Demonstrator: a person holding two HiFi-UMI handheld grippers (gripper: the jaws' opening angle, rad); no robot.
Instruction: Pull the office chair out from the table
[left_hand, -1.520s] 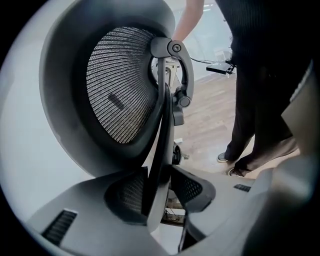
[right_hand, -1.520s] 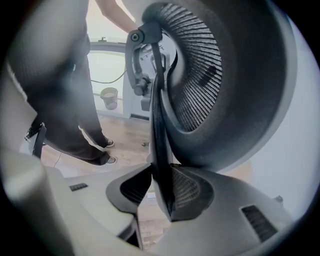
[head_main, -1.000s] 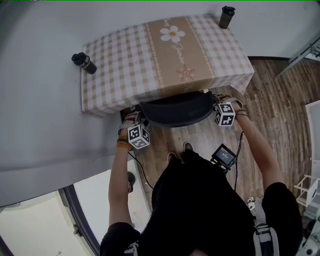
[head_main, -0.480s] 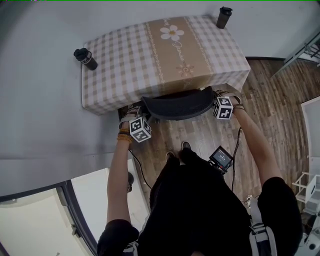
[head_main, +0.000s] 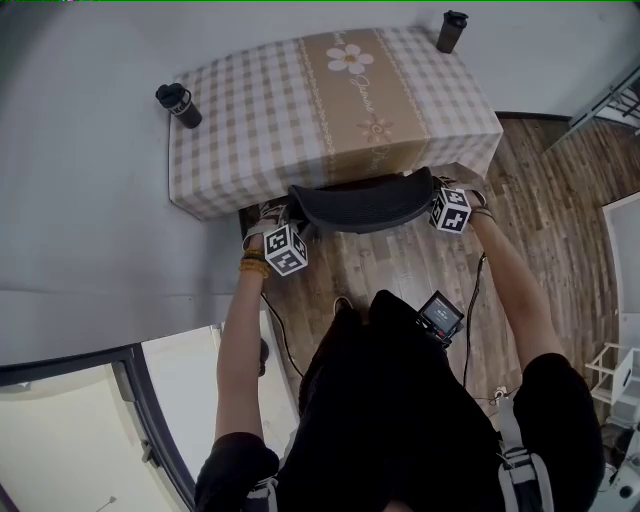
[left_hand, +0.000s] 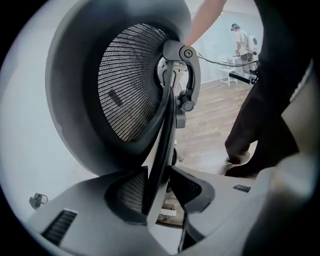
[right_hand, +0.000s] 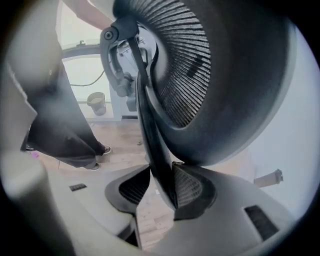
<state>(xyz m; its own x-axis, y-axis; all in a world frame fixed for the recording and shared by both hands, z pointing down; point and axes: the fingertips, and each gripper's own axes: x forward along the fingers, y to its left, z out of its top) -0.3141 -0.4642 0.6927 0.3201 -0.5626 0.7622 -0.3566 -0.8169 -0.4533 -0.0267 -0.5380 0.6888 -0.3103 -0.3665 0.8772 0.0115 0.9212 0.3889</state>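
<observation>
Office chair (head_main: 365, 205) backrest edge pinched in my left tool (left_hand: 160, 180) and right tool (right_hand: 162, 182); right jaws just eased wider; I'd re-tighten, then pull both evenly off the bench (head_main: 230, 130).

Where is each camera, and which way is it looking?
Left gripper view: rides the left gripper, looking along its jaws clamped on the edge of the office chair backrest; the person's legs show.
Right gripper view: rides the right gripper, looking along its jaws, just opened slightly, the backrest edge between them touching both pads; legs show.
Head view: on the person's head, looking steeply down at the checked table, backrest, both forearms and both grippers.
Shared: all show the backrest and wooden floor.
</observation>
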